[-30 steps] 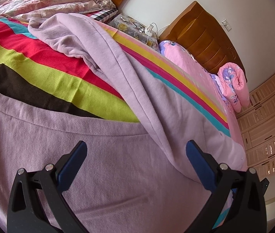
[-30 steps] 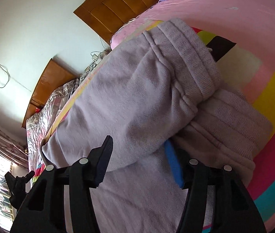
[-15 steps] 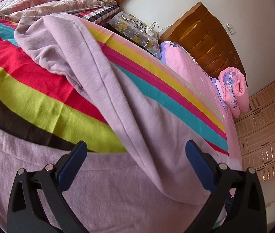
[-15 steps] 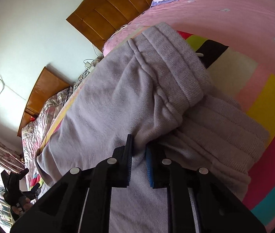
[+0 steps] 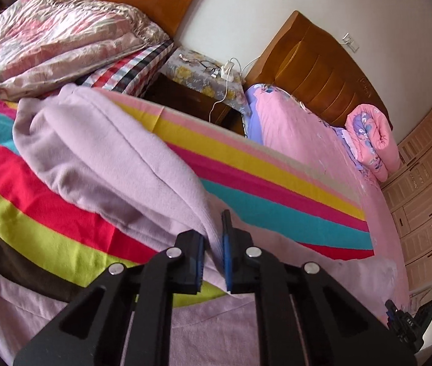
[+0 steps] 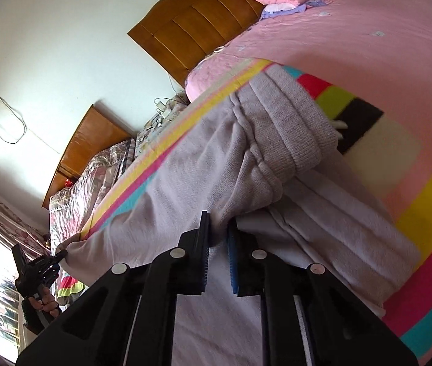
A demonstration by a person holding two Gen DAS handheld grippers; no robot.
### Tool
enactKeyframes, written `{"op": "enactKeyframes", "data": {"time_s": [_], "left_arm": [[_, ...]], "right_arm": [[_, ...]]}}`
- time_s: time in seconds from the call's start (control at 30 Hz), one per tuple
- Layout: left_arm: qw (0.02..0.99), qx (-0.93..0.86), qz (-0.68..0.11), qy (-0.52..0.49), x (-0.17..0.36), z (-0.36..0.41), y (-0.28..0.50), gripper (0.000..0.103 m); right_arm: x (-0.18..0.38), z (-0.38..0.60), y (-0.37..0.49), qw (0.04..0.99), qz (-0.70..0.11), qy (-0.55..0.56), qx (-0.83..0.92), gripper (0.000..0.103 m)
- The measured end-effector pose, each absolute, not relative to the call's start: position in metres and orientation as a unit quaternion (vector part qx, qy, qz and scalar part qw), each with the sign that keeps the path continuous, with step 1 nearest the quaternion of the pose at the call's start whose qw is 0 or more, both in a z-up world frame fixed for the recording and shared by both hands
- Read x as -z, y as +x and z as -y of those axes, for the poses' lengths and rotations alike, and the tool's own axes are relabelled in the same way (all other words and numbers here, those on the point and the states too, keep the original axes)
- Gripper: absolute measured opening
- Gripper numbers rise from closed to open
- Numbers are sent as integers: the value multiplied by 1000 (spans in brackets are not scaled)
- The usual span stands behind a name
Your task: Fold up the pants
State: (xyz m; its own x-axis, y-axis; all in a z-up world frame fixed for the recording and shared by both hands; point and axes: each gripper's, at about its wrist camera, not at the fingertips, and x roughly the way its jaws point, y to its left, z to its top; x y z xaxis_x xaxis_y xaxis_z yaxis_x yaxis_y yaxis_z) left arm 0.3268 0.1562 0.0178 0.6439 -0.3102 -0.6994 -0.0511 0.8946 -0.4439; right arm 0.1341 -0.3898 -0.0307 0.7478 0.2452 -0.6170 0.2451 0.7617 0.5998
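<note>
- Pants [image 5: 100, 158], lilac fleece, lie on the striped blanket [image 5: 276, 195] that covers the bed [image 6: 353, 39].
- Left tongs [image 5: 214, 253]: clenched on a fold of the pants fabric. From the blue pads [image 5: 225, 253] the gripped leg runs toward 10 o'clock in the left wrist view and rises off the blanket.
- Right tongs [image 6: 218, 253]: clenched on the pants near the waist. The ribbed waistband [image 6: 292, 128] sits toward 1 o'clock in the right wrist view, doubled over a lower layer of the same garment.
- In the right wrist view the left tongs appear at 8 o'clock, held at the far end of the garment.
- Wooden headboard [image 5: 319, 70] stands at 1 o'clock in the left wrist view; a rolled pink quilt [image 5: 371, 140] lies at 2 o'clock.
- Nightstand [image 5: 203, 76] with cables stands at 12 o'clock, between two beds.
</note>
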Motion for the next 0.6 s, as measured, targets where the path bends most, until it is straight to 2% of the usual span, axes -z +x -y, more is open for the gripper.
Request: {"op": "enactKeyframes", "data": {"time_s": [0.17,0.33,0.43,0.6], "left_arm": [[892,107,-372,-234,-82,-171,320,10],[922,162,-297,-189,-121,-164,203,10],[928,180,-295,-140,-88,-156,121,12],[889,166,-400,-150,26,-149,83,12]], "right_arm": [[-34,405,191,888,-324,326,-33,10],[-79,408,165,911,-271,306,-59,10],[-57,420,106,910,-276,304,-61,10],[43,428,44,869,-373,325,-26,10]]}}
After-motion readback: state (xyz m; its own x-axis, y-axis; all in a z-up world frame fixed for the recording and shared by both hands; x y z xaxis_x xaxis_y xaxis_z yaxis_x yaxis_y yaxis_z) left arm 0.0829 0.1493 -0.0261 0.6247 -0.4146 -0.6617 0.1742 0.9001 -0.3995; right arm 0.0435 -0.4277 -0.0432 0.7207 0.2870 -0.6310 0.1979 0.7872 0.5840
